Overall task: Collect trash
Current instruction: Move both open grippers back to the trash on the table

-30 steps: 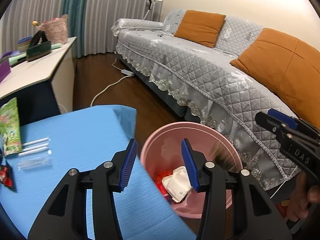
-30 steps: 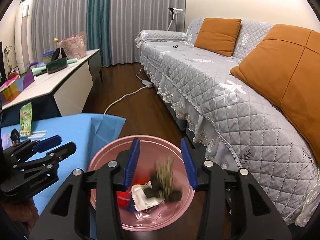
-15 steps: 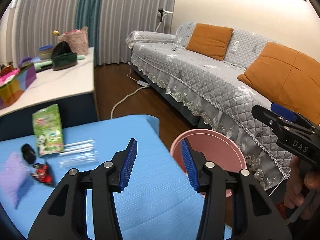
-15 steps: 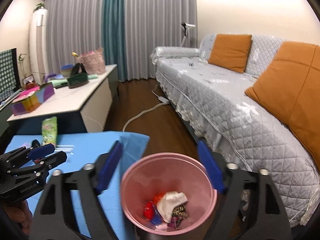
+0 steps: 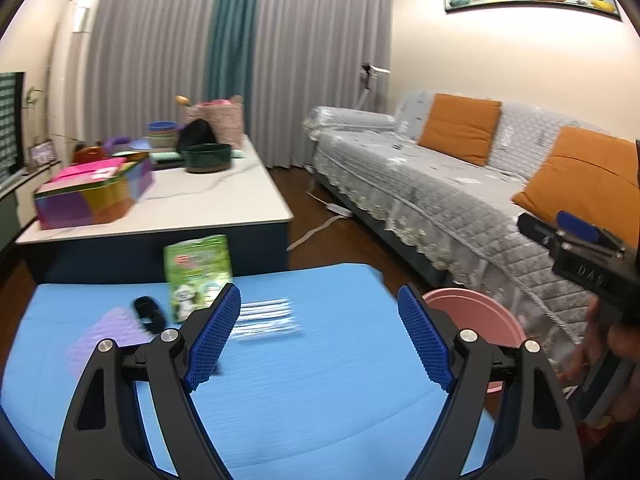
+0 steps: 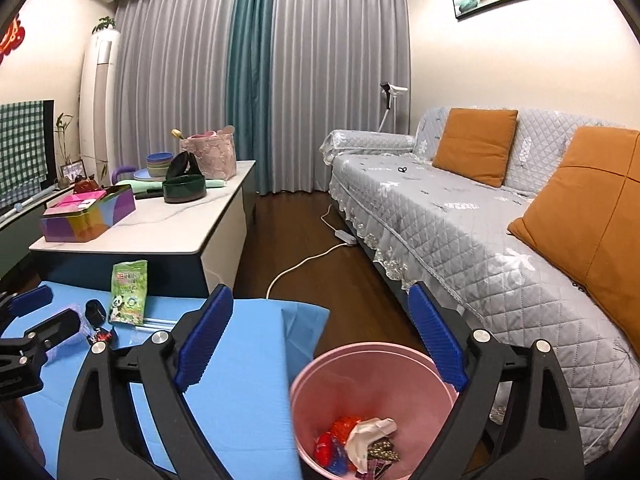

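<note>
On the blue table (image 5: 300, 400) lie a green snack packet (image 5: 198, 276), clear straw wrappers (image 5: 266, 316), a small black item (image 5: 148, 314) and a purple pad (image 5: 100, 336). My left gripper (image 5: 318, 300) hovers above the table short of them. Its jaws are opening and nothing is between them. The pink bin (image 6: 360, 368) stands on the floor off the table's right edge, with red, white and dark trash (image 6: 360, 440) in its bottom. Above the bin my right gripper (image 6: 320, 296) stands open and empty. A red wrapper (image 6: 103, 336) lies near the packet (image 6: 129, 292).
A white low table (image 6: 168, 220) behind holds a colourful box (image 6: 88, 216), a green bowl (image 6: 185, 188) and a pink basket. A grey sofa (image 6: 460, 232) with orange cushions runs along the right. A white cable (image 6: 304, 264) lies on the wooden floor between.
The right jaws went wide and a dark clump fell into the bin. Both grippers rose. The left one swung from over the bin to over the table, and its jaws spread apart.
</note>
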Demonstrator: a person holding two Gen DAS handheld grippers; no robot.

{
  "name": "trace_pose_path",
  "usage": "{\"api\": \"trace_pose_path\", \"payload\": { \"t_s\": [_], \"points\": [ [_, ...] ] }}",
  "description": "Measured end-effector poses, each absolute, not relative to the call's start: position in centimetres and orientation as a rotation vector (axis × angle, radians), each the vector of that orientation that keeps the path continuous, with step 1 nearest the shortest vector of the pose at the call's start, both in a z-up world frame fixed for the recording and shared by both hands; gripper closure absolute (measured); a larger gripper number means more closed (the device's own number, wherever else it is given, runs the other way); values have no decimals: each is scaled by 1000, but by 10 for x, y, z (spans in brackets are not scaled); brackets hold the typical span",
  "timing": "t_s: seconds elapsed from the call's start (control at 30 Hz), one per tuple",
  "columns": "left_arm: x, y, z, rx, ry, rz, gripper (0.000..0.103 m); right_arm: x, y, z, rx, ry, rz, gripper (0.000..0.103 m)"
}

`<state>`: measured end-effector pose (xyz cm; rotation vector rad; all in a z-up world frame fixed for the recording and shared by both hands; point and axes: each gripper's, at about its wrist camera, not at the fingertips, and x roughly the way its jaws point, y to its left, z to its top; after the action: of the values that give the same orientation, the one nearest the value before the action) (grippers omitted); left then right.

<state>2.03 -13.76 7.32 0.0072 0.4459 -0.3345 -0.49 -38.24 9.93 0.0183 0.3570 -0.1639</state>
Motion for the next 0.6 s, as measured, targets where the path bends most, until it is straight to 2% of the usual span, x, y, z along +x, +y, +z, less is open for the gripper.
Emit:
{"api": "trace_pose_path", "payload": {
  "t_s": [0.2, 0.3, 0.37, 0.43, 0.6],
  "points": [
    [21, -110, 60, 15, 462, -267, 25, 4, -367, 98, 41, 391, -113, 20],
    [26, -90, 53, -12, 502, -239, 34, 12, -359, 95, 55, 407, -92, 25],
    [30, -76, 48, -40, 527, -214, 35, 18, -354, 90, 61, 420, -79, 27],
    [33, -62, 42, -64, 547, -190, 39, 27, -346, 84, 64, 444, -65, 31],
    [35, -34, 31, -79, 563, -137, 40, 46, -332, 71, 100, 489, -21, 47]
  ]
}}
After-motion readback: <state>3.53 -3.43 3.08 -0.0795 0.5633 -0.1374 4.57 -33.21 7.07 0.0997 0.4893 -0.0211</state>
